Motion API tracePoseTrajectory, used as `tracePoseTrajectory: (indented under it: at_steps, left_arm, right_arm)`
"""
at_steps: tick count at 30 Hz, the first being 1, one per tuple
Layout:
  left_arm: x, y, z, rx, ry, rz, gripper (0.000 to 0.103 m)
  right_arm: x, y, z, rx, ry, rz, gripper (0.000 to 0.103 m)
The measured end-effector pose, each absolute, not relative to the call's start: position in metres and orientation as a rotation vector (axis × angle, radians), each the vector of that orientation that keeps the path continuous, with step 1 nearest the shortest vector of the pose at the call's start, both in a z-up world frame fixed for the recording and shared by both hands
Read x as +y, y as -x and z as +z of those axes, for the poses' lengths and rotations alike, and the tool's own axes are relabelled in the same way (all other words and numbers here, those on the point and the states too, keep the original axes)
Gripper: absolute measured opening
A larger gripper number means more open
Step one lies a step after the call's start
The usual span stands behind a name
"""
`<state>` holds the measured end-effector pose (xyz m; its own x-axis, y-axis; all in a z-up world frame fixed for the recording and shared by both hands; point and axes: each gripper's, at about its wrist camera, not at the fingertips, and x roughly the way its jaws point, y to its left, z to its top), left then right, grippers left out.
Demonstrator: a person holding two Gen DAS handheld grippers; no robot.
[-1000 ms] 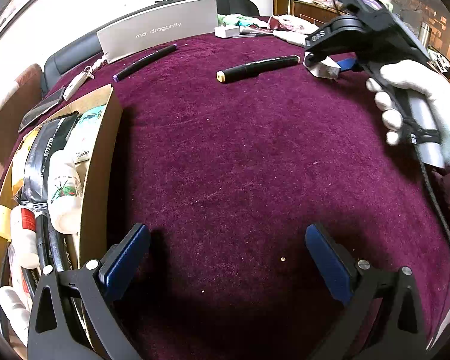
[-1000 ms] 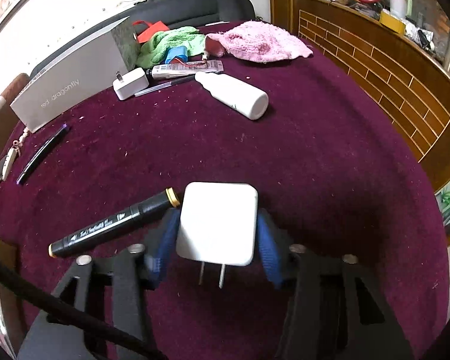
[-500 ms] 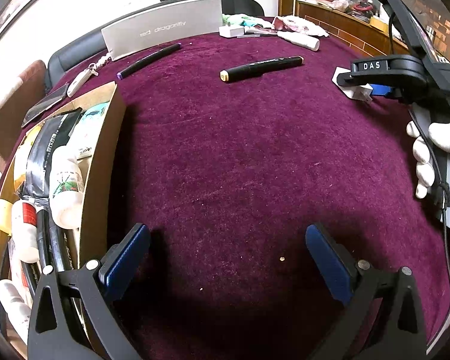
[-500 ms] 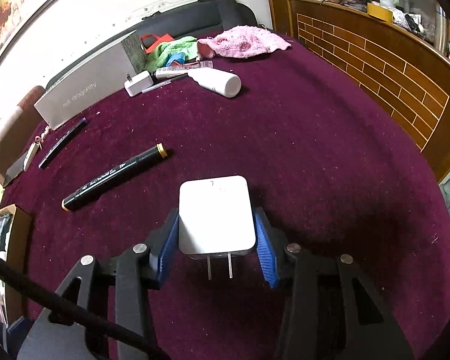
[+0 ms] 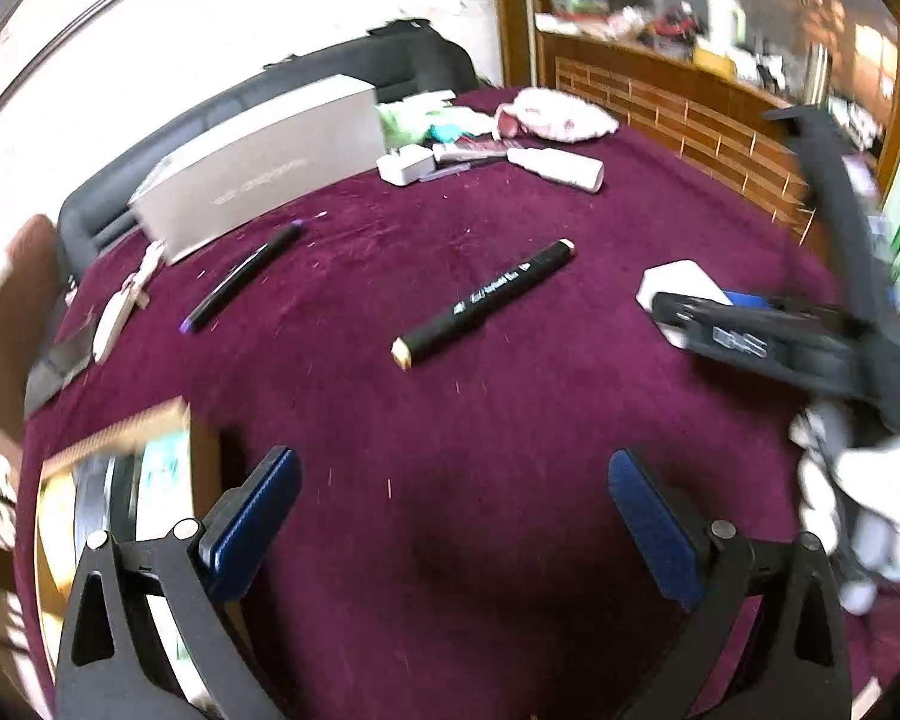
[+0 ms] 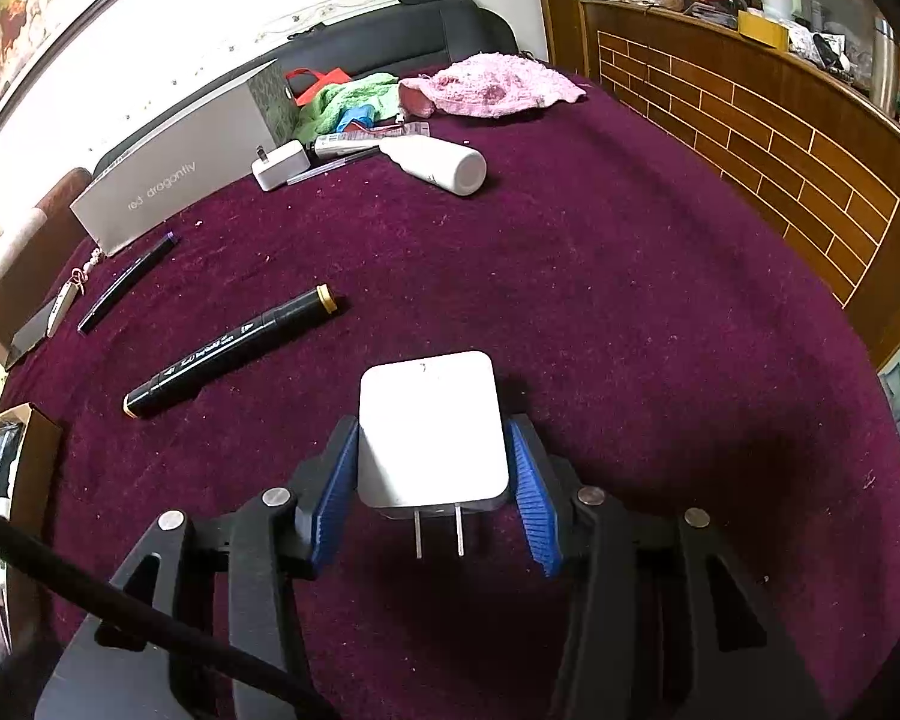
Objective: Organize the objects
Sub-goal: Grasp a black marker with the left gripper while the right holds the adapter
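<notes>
my right gripper [image 6: 432, 480] is clamped on the white charger [image 6: 431, 429], held just above the cloth [image 6: 600, 312] with prongs toward me. my left gripper [image 5: 450, 516] hangs wide apart, holding nothing, the marker [image 5: 486, 303] beyond it.

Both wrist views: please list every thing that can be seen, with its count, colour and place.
wall charger: 1, white, between the right claw's fingers, prongs toward camera
second charger: 1, white, far side, beside the box
marker: 1, black with tan ends, lying mid-table
thin pen: 1, black, purple tip, left of marker
bottle: 1, white, lying on its side, far side
box: 1, grey, lettered, standing at far edge
towels: 2, pink and green, far edge
cardboard box: 1, brown, left edge, filled with items
tablecloth: 1, maroon
left claw: 1, black with blue pads, open, empty
right claw: 1, black with blue pads, shut on charger
</notes>
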<state>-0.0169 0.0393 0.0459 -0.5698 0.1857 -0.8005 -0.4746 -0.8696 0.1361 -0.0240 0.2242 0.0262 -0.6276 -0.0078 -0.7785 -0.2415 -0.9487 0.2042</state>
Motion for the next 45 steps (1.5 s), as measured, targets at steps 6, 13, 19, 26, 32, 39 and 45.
tracePoseTrajectory:
  at_steps: [6,13,19,26,32,39,45]
  left_arm:
    - [0.075,0.072,0.023,0.59,1.198,2.375,0.052]
    - [0.097,0.102,0.009,0.618,1.228,2.304,0.032]
    - [0.095,0.073,0.013,0.566,1.266,2.151,0.011]
    - [0.099,0.061,0.013,0.574,1.25,2.199,0.014]
    - [0.114,0.056,0.009,0.708,1.147,2.284,0.023]
    - [0.109,0.053,0.006,0.703,1.054,2.4,0.038]
    - [0.1,0.057,0.008,0.573,1.135,2.397,0.036]
  right_arm:
    - [0.222,0.024,0.026,0.448,1.283,2.693,0.054]
    - [0.219,0.025,0.026,0.434,1.283,2.7,0.06]
    - [0.218,0.025,0.026,0.421,1.282,2.704,0.062]
    - [0.217,0.025,0.026,0.425,1.281,2.705,0.062]
    - [0.218,0.026,0.026,0.426,1.278,2.706,0.063]
    - [0.217,0.026,0.026,0.425,1.278,2.707,0.064]
    - [0.216,0.027,0.026,0.411,1.28,2.711,0.066]
